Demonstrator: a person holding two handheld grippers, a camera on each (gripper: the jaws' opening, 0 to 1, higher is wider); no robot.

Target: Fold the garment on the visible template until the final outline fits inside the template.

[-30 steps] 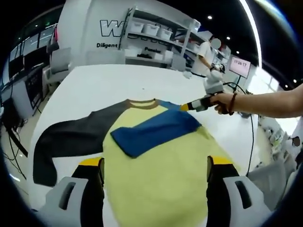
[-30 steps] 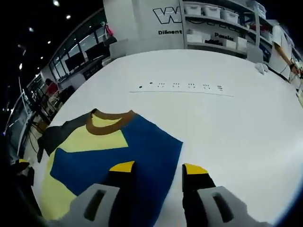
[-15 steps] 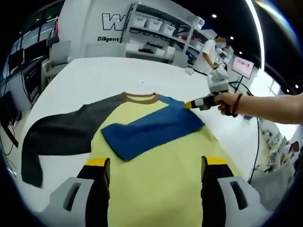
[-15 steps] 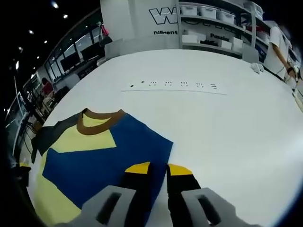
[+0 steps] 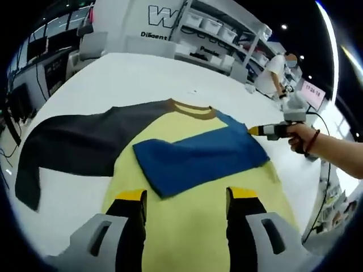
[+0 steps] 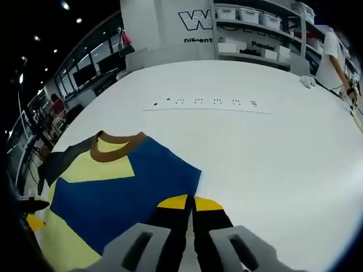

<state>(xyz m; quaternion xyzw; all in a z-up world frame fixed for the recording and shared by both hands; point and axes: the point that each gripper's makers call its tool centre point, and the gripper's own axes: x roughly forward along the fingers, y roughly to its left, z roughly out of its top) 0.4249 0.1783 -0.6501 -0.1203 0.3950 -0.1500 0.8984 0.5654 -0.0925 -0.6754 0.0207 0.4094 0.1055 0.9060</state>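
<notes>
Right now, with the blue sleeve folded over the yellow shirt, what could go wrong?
The right tool looks shut at the edge of the blue sleeve; lifting could drag that fold askew. The dark sleeve lies spread far out across the white table, so the shirt's outline is probably too wide. The left tool, open, hovers over the yellow body and could wrinkle it.

Open white table (image 6: pixel 272 153) is seen beyond and to the right of the shirt (image 5: pixel 198 187); only a faint dotted line (image 6: pixel 207 103) is marked there. Shelves (image 6: pixel 261 34) and a person (image 5: pixel 277 71) stand at the far edge, well apart.
</notes>
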